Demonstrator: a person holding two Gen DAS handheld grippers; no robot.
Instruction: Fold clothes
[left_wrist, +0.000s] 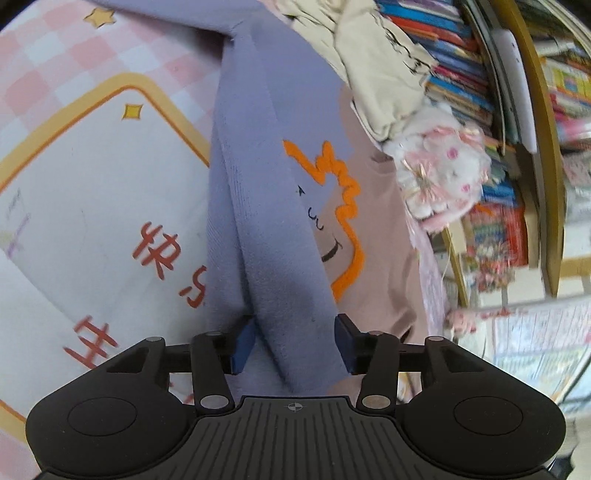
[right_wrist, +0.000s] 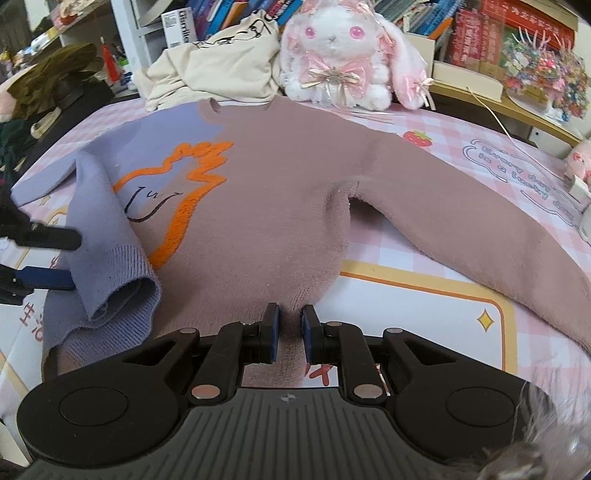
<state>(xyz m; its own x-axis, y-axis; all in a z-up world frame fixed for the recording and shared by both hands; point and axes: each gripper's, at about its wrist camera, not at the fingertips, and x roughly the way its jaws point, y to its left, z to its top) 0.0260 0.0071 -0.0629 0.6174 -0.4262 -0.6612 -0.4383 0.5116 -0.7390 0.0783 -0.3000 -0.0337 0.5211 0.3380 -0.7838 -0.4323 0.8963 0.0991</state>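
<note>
Soft, fuzzy knit sweater (right_wrist: 266, 206) with ribbed cuff; matt black plastic tongs (right_wrist: 290, 334); fluffy plush rabbit (right_wrist: 340, 55); smooth printed cloth bed (right_wrist: 424, 295).

Mauve-and-lilac sweater (right_wrist: 266, 192), orange outline

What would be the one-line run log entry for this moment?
step: fold purple sleeve over sweater | left gripper: open, sleeve between fingers | right gripper: shut on sweater hem | pink sleeve: unfolded

Bedsheet (right_wrist: 517, 173) reads "Every day is a lucky day".
</note>
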